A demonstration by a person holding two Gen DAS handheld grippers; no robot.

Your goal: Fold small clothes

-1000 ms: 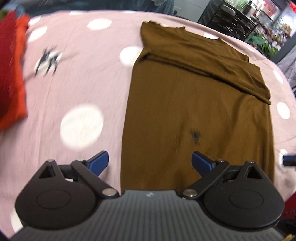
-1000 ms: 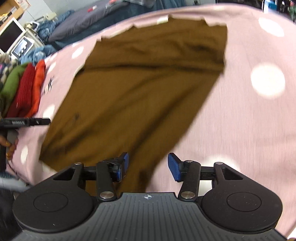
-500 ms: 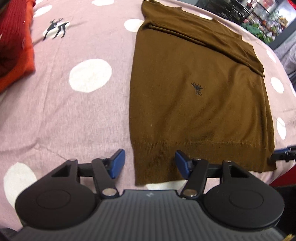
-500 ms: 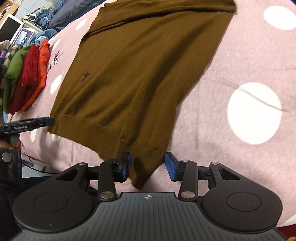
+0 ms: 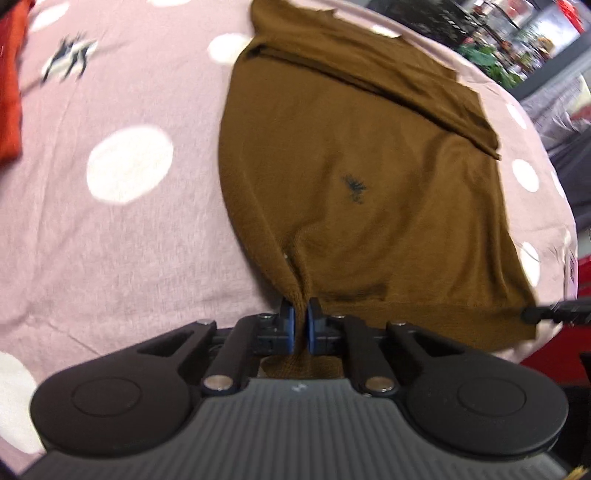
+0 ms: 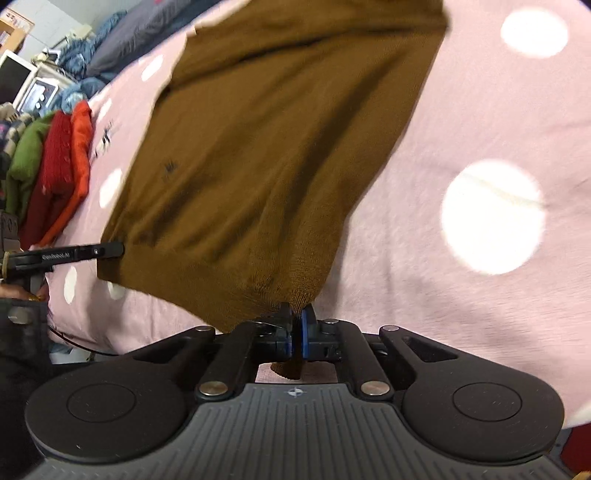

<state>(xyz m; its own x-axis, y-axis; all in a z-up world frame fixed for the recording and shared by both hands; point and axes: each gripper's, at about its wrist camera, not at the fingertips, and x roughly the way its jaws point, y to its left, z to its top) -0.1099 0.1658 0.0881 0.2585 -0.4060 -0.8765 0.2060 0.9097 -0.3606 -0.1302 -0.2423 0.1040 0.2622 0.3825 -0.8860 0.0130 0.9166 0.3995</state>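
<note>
A brown knitted sweater (image 5: pixel 362 192) with a small dark logo lies on the pink dotted cloth, its sleeves folded across the far end. My left gripper (image 5: pixel 300 314) is shut on the near left corner of the ribbed hem, and the knit bunches up between its blue pads. In the right wrist view the same brown sweater (image 6: pixel 266 140) stretches away, and my right gripper (image 6: pixel 296 314) is shut on the near right hem corner. Each gripper's tip shows at the edge of the other's view, at the opposite hem corner.
The pink cloth (image 5: pixel 122 236) with white dots covers the table. Folded red, orange and green clothes (image 6: pixel 55 162) are stacked at the left. Beyond them stand a monitor and piled bedding (image 6: pixel 110 40). Shelves with goods (image 5: pixel 517 33) lie beyond the far right edge.
Both grippers moved onto the near hem corners and closed on them. The hem, flat before, now gathers and lifts slightly at both corners.
</note>
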